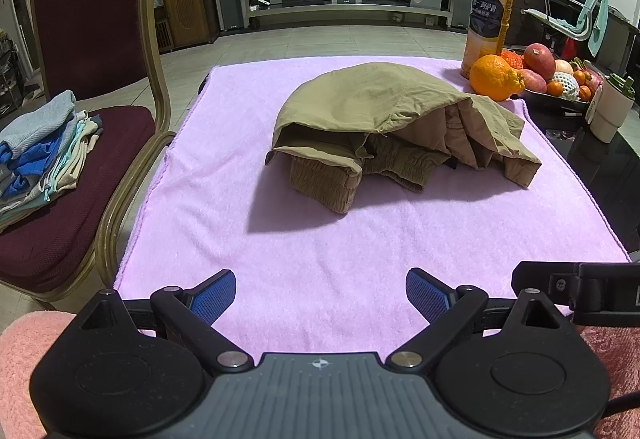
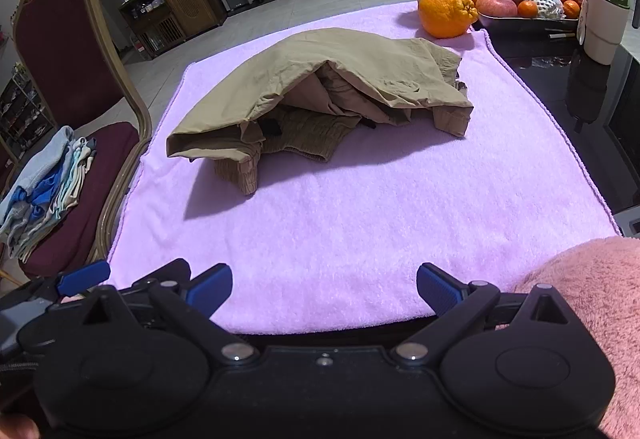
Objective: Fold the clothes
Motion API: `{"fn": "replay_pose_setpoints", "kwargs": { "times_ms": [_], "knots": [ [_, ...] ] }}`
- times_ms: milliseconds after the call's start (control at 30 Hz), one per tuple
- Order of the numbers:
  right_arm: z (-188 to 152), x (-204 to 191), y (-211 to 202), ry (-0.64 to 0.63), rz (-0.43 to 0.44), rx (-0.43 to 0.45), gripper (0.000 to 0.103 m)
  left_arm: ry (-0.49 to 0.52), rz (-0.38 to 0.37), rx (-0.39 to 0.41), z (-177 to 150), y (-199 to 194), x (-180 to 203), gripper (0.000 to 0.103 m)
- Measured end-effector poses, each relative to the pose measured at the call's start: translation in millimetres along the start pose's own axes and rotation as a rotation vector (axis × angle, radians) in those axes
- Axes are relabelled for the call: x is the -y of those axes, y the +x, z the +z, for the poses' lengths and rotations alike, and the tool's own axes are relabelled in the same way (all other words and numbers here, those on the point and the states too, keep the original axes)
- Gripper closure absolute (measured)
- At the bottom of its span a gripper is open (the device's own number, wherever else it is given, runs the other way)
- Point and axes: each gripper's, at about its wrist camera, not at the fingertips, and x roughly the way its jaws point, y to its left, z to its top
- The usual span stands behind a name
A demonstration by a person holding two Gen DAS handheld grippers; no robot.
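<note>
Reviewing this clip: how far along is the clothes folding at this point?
Done: a stack of clothes sits on the chair. In hand: nothing; the left gripper and right gripper hover over the near edge of the pink towel, jaws open and empty. Left: the tan garment lies crumpled mid-towel, not yet spread or folded.

Garment (image 1: 400,119) lies mid-towel (image 1: 320,239), fruit (image 1: 496,77) behind-right, chair (image 1: 80,167) left.
</note>
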Motion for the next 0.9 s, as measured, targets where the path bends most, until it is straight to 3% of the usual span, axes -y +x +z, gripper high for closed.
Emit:
{"fn": "replay_pose_setpoints", "kwargs": {
  "times_ms": [367, 600, 733, 833, 900],
  "knots": [
    [3, 4, -3, 0.020, 0.006, 0.012, 0.003, 0.000, -0.002, -0.004, 1, 1, -3, 0.009],
    [44, 11, -32, 0.050, 0.084, 0.156, 0.003, -0.010, 0.029, 0.135, 37, -20, -22, 0.009],
    [76, 15, -44, 0.078, 0.179, 0.243, 0.003, -0.016, 0.030, 0.209, 64, -28, -31, 0.009],
    [97, 17, -43, 0.098, 0.233, 0.298, 0.003, -0.021, 0.055, 0.221, 82, -19, -34, 0.016],
    [106, 20, -37, 0.111, 0.261, 0.323, 0.003, -0.031, 0.060, 0.184, 87, -4, -36, 0.021]
  ]
}}
